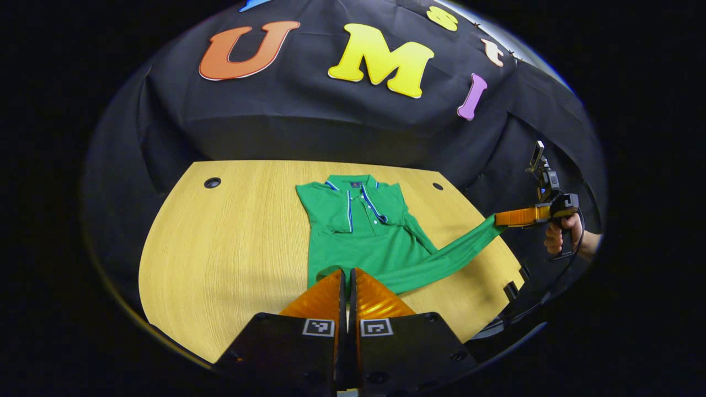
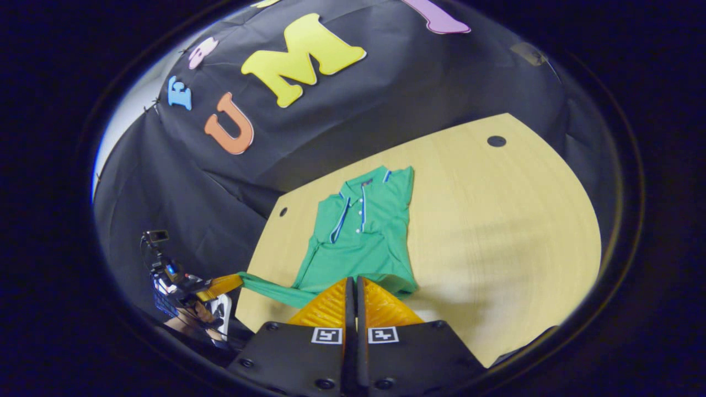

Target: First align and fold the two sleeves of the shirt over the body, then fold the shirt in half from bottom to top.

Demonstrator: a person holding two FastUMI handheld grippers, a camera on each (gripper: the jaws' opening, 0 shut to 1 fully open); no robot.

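Green shirt (image 1: 358,242) lies on the desk (image 1: 220,248). Left gripper (image 2: 238,279) and right gripper (image 1: 499,219) are each clamped shut on a sleeve (image 1: 452,255), pulled taut. Uneven pull would likely drag the body askew.

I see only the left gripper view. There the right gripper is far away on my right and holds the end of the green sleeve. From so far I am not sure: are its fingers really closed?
Observer: Yes. In the right gripper view the right gripper has its fingers together, with only a thin slit between them and green fabric at the tips.
Operator: And how does my own gripper look from that side?
Observer: The left gripper pinches the other end of the sleeve near the edge of the table, and the sleeve runs as one band between the two grippers, in front of the shirt.
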